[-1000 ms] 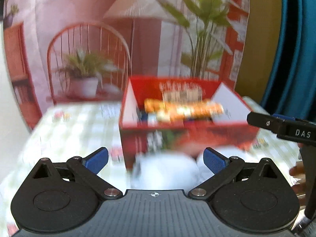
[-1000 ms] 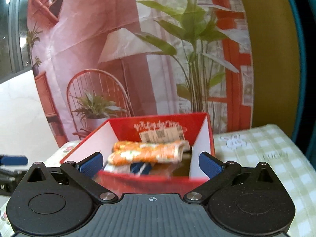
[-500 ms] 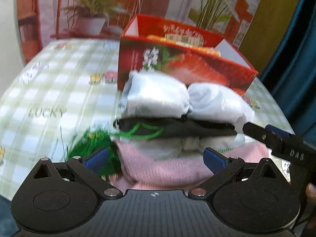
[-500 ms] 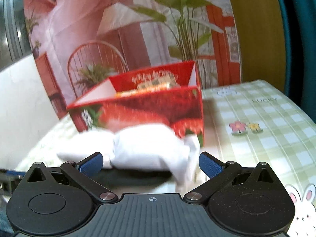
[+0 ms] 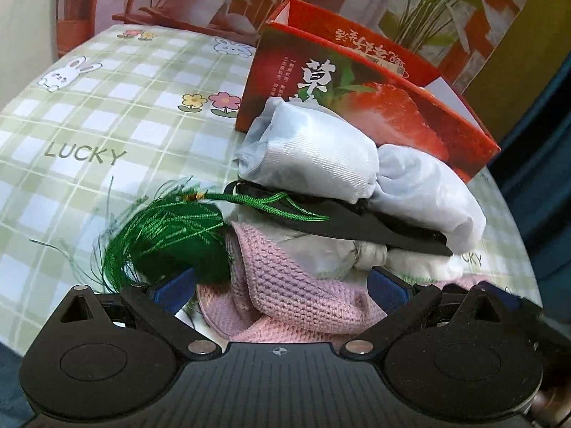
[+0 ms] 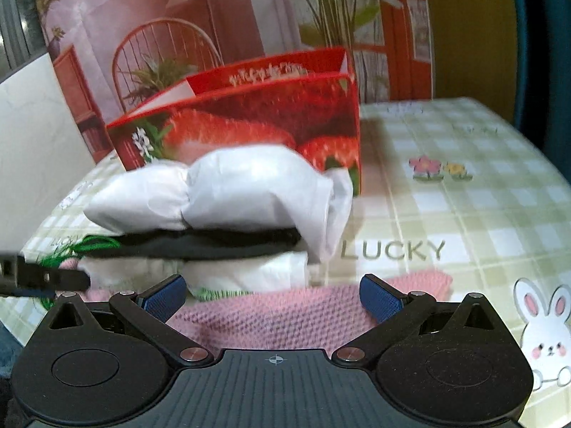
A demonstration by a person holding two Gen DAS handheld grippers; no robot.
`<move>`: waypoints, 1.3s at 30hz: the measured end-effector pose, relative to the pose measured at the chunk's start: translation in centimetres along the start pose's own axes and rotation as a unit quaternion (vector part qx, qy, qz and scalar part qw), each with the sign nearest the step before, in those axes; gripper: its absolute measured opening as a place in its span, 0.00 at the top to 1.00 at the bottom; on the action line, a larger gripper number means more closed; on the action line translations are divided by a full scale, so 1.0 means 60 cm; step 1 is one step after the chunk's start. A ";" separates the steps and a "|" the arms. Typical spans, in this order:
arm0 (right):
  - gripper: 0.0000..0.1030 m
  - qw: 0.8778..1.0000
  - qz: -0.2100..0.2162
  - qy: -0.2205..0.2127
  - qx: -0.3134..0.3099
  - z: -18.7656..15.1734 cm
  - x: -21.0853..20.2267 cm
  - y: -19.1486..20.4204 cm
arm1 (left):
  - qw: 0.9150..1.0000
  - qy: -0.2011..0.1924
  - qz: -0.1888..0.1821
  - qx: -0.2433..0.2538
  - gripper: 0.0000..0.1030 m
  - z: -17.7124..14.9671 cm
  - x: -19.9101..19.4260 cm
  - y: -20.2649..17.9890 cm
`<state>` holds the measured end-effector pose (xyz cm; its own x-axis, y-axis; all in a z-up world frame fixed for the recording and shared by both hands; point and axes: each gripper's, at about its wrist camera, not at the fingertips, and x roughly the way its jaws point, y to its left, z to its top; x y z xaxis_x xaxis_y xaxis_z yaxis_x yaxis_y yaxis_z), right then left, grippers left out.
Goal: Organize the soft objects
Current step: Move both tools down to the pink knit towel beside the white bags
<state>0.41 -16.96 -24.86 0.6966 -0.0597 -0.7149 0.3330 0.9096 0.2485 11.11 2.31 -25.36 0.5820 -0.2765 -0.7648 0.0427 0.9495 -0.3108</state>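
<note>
**Both tongs low at the pile, nothing gripped yet**

I've got the left tongs [image 5: 280, 287] spread wide and down at the near edge of the heap, blue pads either side of the pink knit [image 5: 296, 299]. Right tongs [image 6: 273, 294] likewise gaping, looking over the same pink knit from the other flank. Neither one is holding anything.

The soft things sit stacked on the counter [image 5: 71, 132], just in front of the red strawberry box [image 5: 374, 107]: pink knit at the bottom, a pale wrapped bundle on it, then a flat black piece [image 5: 374, 228] with a green tassel [image 5: 167, 239] spilling off its left end, and a white bundle [image 5: 321, 157] on top, leaning against the box wall.

My read: the box is the destination, which is why the pile is parked right beside it. Coming in low suits taking the knit, but it carries the whole stack. I'd lift the top bundle first or the lot may slide.
</note>
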 end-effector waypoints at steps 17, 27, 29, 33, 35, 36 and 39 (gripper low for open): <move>0.00 1.000 -0.013 0.016 0.000 0.000 -0.001 0.003 | 0.999 -0.051 -0.008 0.009 0.02 0.021 -0.044 0.003; 0.01 1.000 0.004 0.006 0.011 0.000 -0.016 -0.004 | 0.997 -0.028 -0.057 0.052 0.43 0.011 -0.045 -0.046; 0.01 1.000 0.005 0.004 0.010 0.000 -0.017 -0.005 | 0.997 -0.006 -0.053 0.048 0.44 0.007 -0.028 -0.046; 0.09 1.000 0.008 0.010 0.011 -0.001 -0.016 -0.007 | 0.998 0.035 -0.034 0.031 0.44 -0.001 0.000 -0.035; 0.12 1.000 0.006 0.014 0.009 -0.002 -0.014 -0.007 | 0.998 0.045 -0.029 0.024 0.44 -0.003 0.005 -0.024; 0.13 1.000 0.003 0.017 0.007 -0.003 -0.012 -0.006 | 0.998 0.049 -0.027 0.022 0.44 -0.005 0.007 -0.020; 0.14 1.000 -0.013 0.029 0.001 -0.007 -0.004 -0.006 | 0.998 0.056 -0.022 0.027 0.42 -0.008 0.013 -0.019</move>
<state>-0.12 -17.13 -25.04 0.6505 -0.0588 -0.7572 0.3516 0.9071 0.2316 11.11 0.91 -25.87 0.4846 -0.3296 -0.8103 0.1122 0.9421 -0.3161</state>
